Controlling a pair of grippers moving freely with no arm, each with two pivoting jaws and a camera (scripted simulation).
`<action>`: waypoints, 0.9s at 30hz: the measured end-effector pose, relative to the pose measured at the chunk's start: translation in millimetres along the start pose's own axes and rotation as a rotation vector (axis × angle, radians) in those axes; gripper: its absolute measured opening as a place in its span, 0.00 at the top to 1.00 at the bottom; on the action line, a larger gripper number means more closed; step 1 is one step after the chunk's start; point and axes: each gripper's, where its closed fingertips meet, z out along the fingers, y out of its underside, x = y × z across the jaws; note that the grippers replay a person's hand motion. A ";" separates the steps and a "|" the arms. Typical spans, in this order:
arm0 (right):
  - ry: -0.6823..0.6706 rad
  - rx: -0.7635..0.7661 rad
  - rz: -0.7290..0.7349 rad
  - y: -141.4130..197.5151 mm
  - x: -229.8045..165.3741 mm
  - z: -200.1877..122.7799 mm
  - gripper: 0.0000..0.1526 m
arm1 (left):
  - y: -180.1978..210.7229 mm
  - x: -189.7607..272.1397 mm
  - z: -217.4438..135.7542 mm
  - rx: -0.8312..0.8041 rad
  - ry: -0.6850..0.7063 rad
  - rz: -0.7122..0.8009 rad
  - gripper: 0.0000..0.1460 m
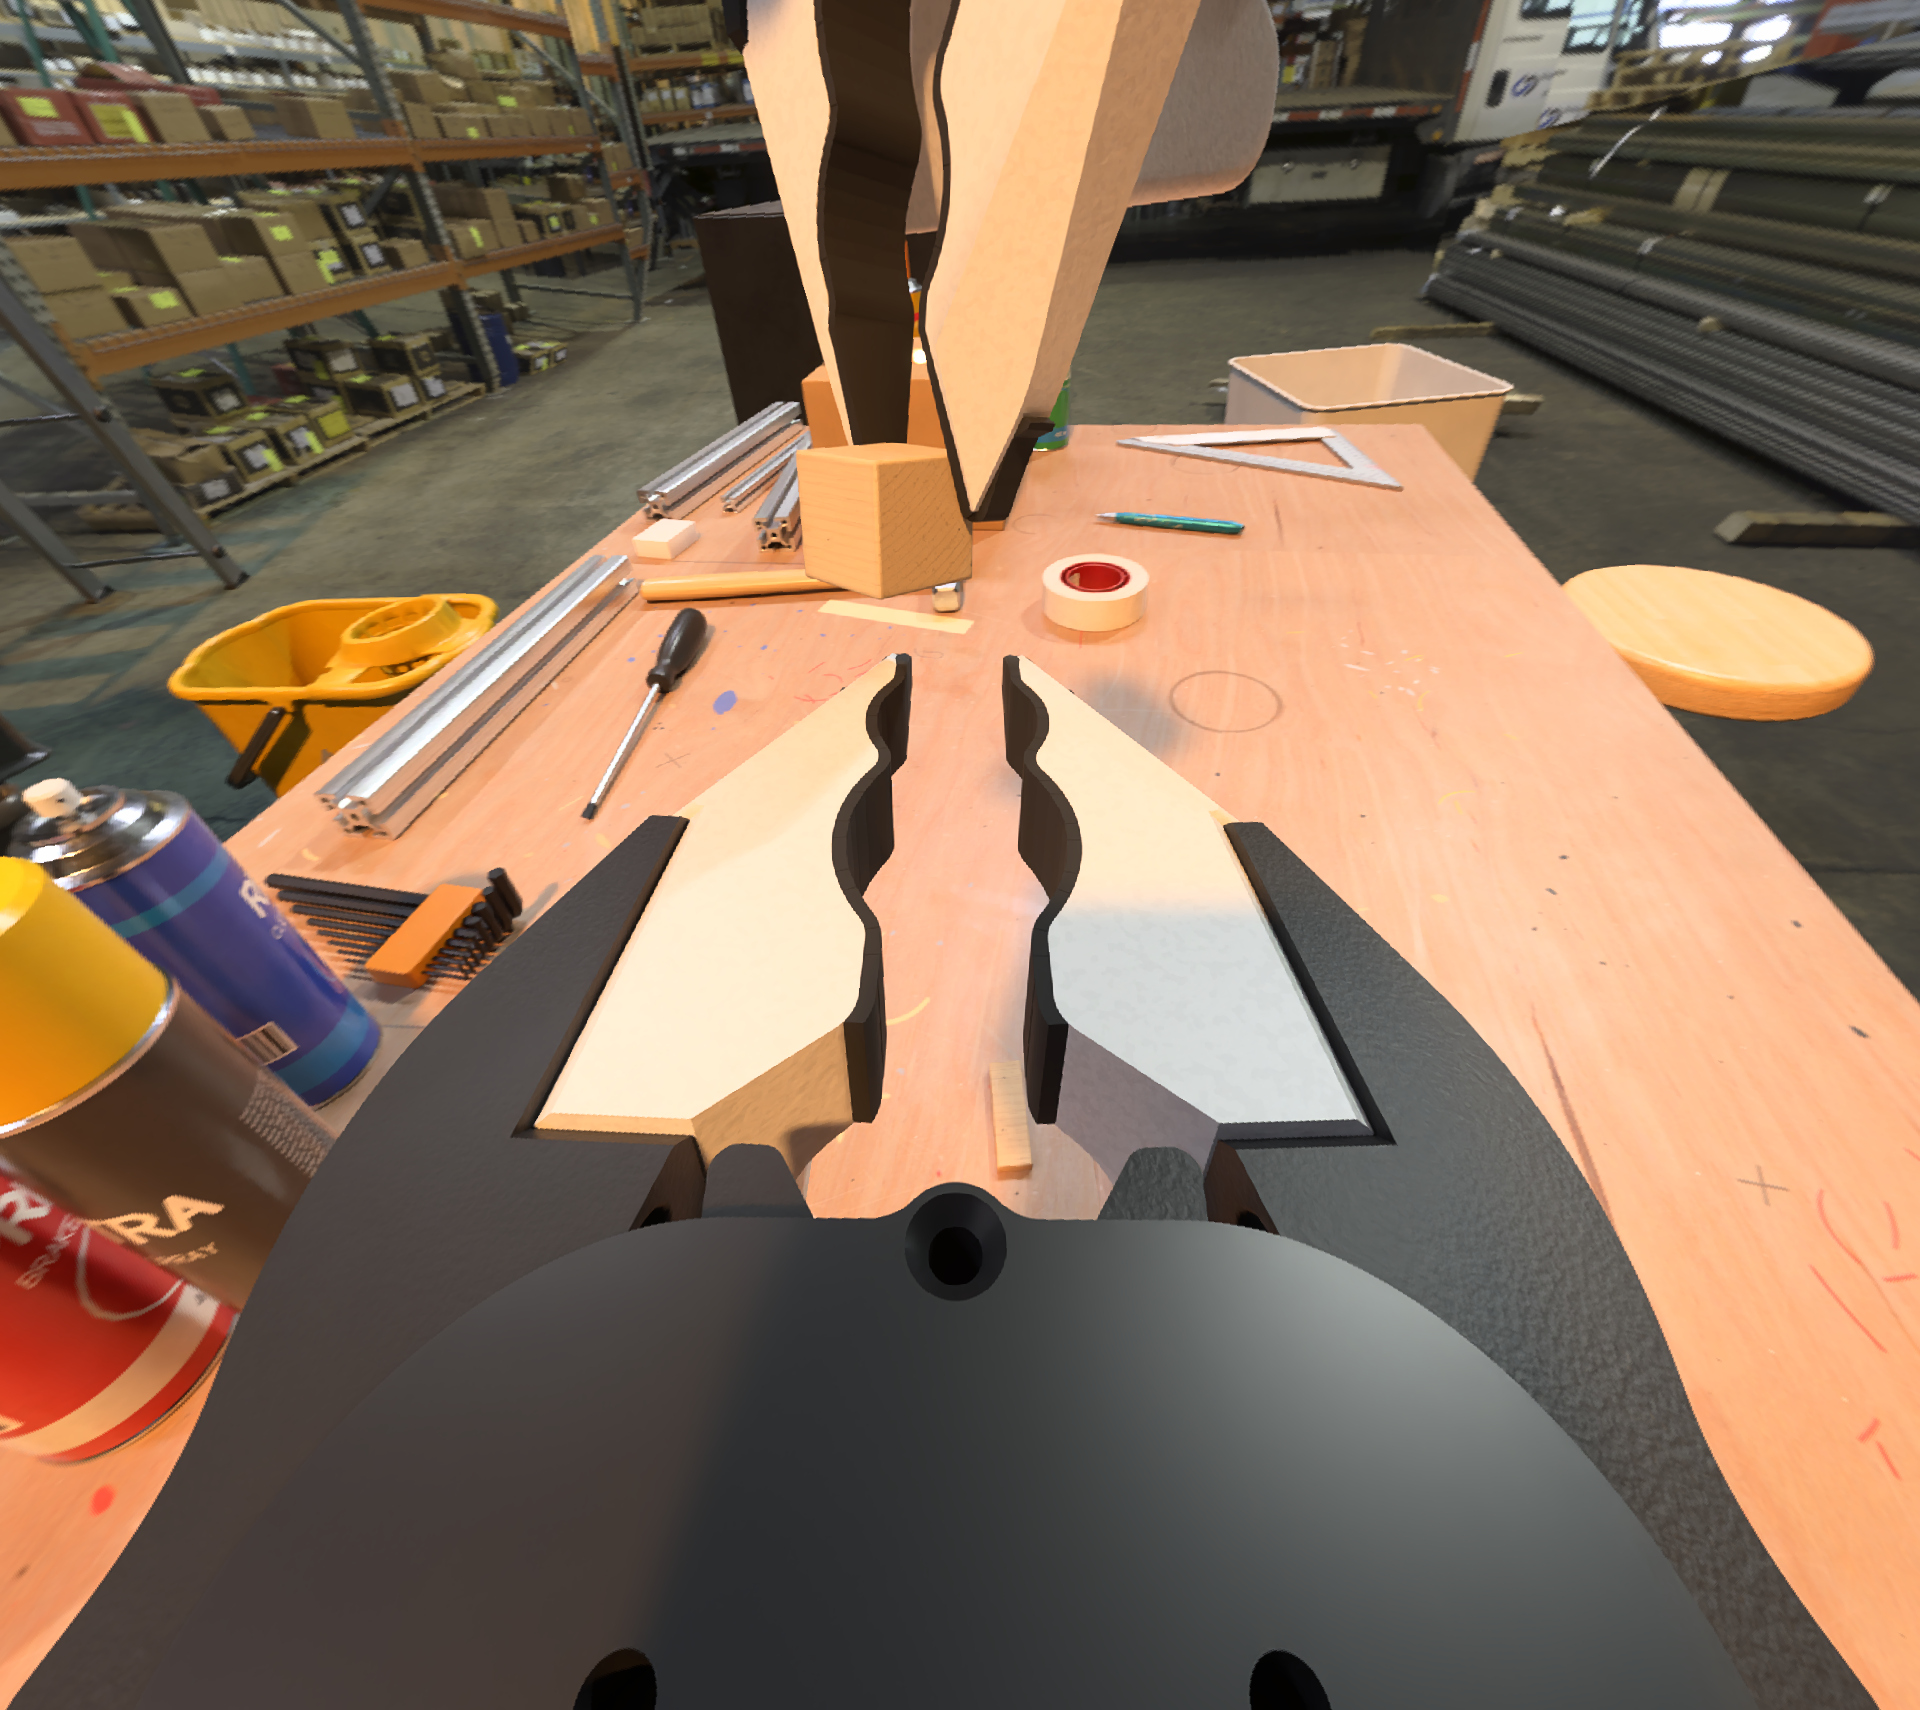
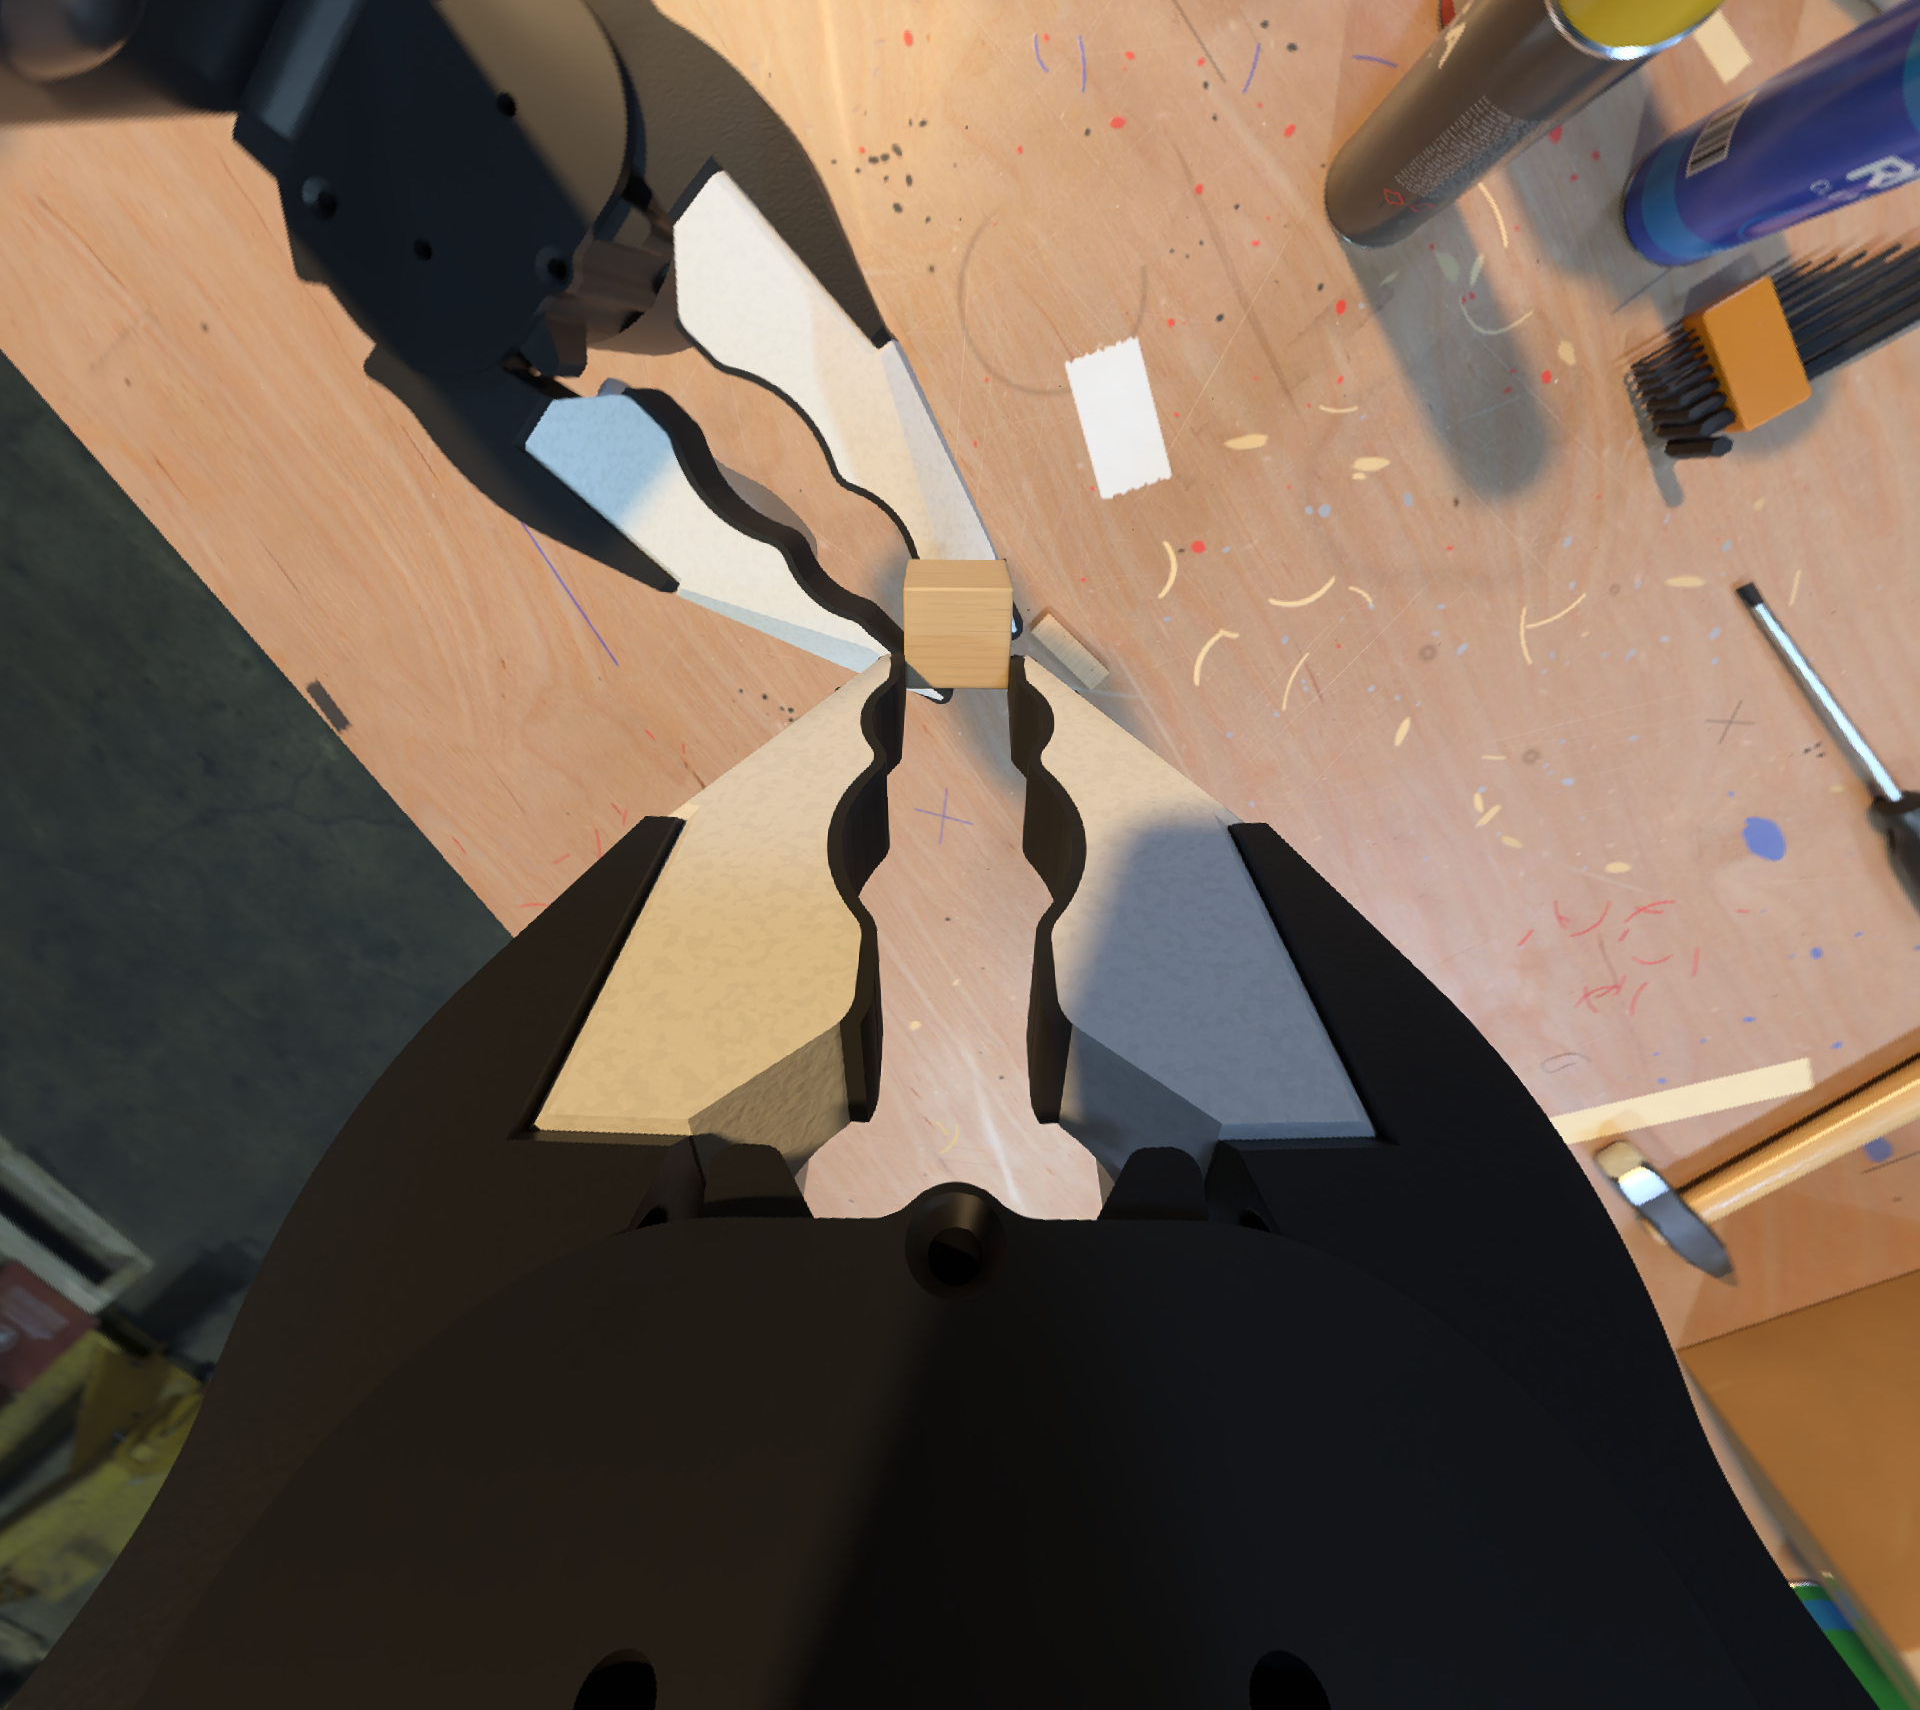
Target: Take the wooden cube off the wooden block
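Wood first: the pale, square-edged wooden cube (image 2: 956, 637) sits between the two fingertips of your right gripper (image 2: 956, 686), one pad on each side face. That gripper is clamped on the cube, tips only, nothing deeper in the jaws. From the left wrist view the same cube (image 1: 883, 517) hangs under the right gripper's long fingers, which drop in from above. It's in front of the darker orange-toned wooden block (image 1: 824, 403), not on top of it. So the lift-off step looks done, and you're in the carry/set-down part.

One caveat: I can't tell for sure whether the cube's underside is clear of the pinkish plywood table (image 1: 1455, 829) or just touching it; probably it's a bit above.

Your left gripper (image 1: 956, 663) is spread open and holds nothing. Its tips point at the cube from just beside it, and in the right wrist view they lie partly under the cube.

Next move, imo:
- Pick a bare patch of table, well apart from the block.
- Keep off the wooden-handled hammer (image 1: 727, 587) just beside the cube and the cream roll of masking tape (image 1: 1091, 618) w/ the red core.
- Get the left gripper out of the drop path, or shift the cube sideways first.
- Lower level, since the tip pinch gives little margin vs. tilt.
- Open only once the cube rests flat.
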 end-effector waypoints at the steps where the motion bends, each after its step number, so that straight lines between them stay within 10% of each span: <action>1: 0.000 0.005 0.020 0.1 0.4 -0.1 0.87 | -0.1 -0.8 0.0 -0.005 -0.013 0.008 0.88; 27: 0.002 0.016 0.140 0.0 5.3 3.2 0.87 | 3.2 -7.8 1.0 -0.062 -0.133 0.057 0.88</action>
